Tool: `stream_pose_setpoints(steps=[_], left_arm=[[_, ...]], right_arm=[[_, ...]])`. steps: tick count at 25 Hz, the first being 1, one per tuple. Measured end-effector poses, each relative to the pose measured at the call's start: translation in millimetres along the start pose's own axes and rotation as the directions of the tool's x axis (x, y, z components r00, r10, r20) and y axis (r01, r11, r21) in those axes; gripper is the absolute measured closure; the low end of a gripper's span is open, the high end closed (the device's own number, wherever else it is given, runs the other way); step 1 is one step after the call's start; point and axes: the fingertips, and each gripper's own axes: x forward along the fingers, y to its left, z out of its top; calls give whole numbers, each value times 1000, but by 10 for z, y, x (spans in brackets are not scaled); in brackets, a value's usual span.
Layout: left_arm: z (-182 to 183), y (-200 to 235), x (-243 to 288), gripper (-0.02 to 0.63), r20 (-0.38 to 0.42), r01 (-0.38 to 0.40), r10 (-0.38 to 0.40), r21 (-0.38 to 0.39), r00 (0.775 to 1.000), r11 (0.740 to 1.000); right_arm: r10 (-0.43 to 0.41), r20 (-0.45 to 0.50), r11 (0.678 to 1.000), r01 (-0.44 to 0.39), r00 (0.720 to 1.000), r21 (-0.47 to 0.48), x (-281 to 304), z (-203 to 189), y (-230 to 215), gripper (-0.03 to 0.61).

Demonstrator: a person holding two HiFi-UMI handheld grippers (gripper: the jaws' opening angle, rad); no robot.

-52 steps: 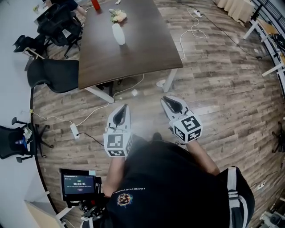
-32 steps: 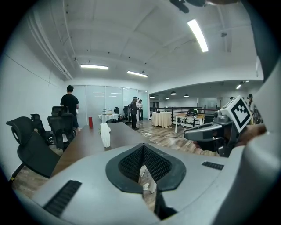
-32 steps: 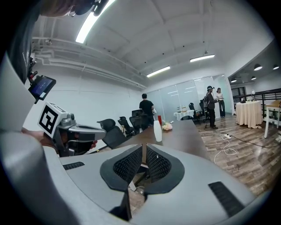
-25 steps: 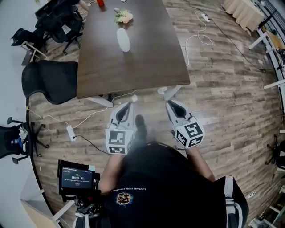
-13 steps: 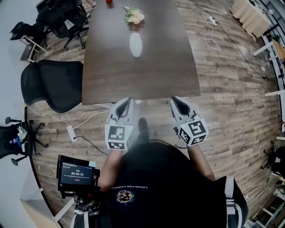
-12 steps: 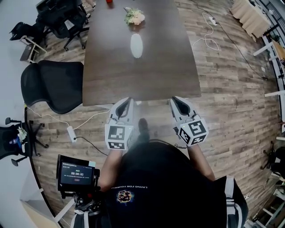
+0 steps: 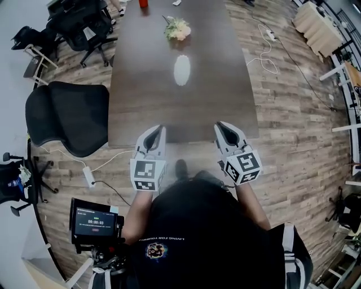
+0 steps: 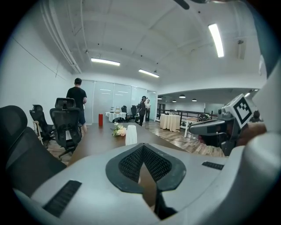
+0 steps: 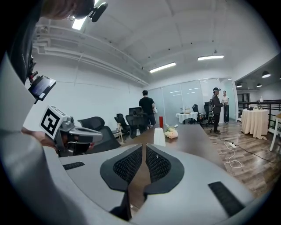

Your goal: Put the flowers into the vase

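A white vase (image 7: pixel 181 70) (image 8: pixel 131 134) (image 9: pixel 158 136) stands upright on the long dark table (image 7: pixel 146 96). A bunch of pale flowers (image 7: pixel 177 29) (image 8: pixel 118 130) (image 9: pixel 170 132) lies on the table just beyond it. My left gripper (image 7: pixel 162 128) (image 8: pixel 143 147) and right gripper (image 7: pixel 217 125) (image 9: pixel 144 146) hover side by side over the table's near edge, well short of the vase. Both are shut with nothing between their jaws.
A black office chair (image 7: pixel 67 115) stands at the table's left side, with more chairs (image 7: pixel 79 22) further back. A red can (image 7: pixel 144 3) sits at the table's far end. Cables (image 7: pixel 265 48) trail on the wood floor to the right. People (image 8: pixel 77 103) stand far off.
Both grippers have moved forward from over the floor to the table's near edge. The vase and flowers now appear closer. Both stayed shut.
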Motion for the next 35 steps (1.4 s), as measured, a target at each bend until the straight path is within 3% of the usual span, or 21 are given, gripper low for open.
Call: stream_pose_setpoints(steps=[9,20,24,35], left_arm=[[72,69,-123,609,17,-35,35,4,999,999],[95,231,126,608,-14,-78,78,1,997,997],[280,189,198,609,-16,-83,83,13,996,996],[588,460,1049,609,20,-125,124,93,992,988]], right_arm=[[18,10,1000,-18,1000,-21,14,123,62,558],[38,10,999,-37,999,-19,363,231,-211,558],[51,11,999,-51,999,-10,373,365,-279,558],[66,32,997,-64,997,-52,1058,504,-1026,558]])
